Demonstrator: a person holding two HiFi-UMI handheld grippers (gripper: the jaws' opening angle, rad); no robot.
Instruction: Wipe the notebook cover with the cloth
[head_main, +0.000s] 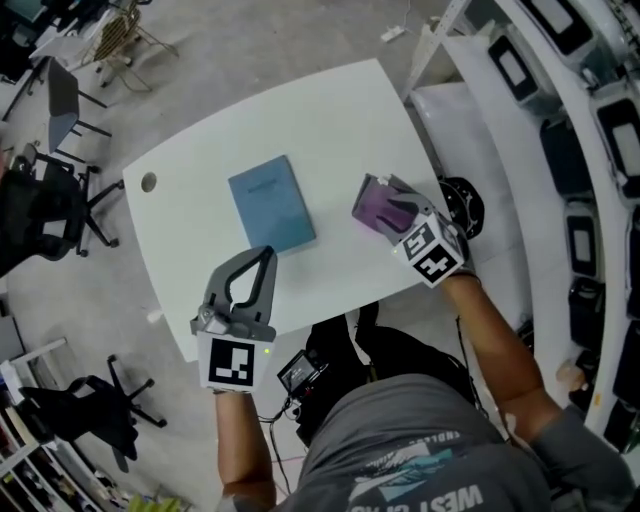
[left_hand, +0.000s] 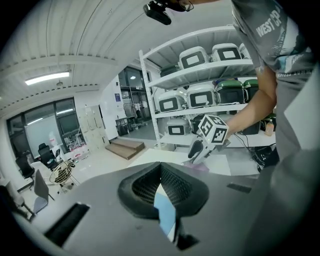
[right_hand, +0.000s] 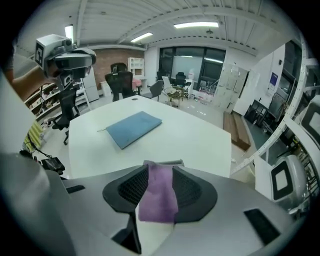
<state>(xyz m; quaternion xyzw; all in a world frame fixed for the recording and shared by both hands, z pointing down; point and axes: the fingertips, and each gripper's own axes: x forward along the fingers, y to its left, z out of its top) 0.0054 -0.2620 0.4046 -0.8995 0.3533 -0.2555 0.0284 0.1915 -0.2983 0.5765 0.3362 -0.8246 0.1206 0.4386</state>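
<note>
Purple cloth (right_hand: 158, 197) between spread right hand-held gripper (right_hand: 160, 166) jaws; left hand-held gripper (left_hand: 161, 167) pressed together.

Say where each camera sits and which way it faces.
Head view: on the head, looking down at table, notebook, left gripper, right gripper, forearms.
Left gripper view: rides that gripper, faces right gripper, shelves; forearm shows.
Right gripper view: rides that gripper, faces cloth, notebook; left gripper shows.
Shared: head and right gripper views show notebook, cloth.
</note>
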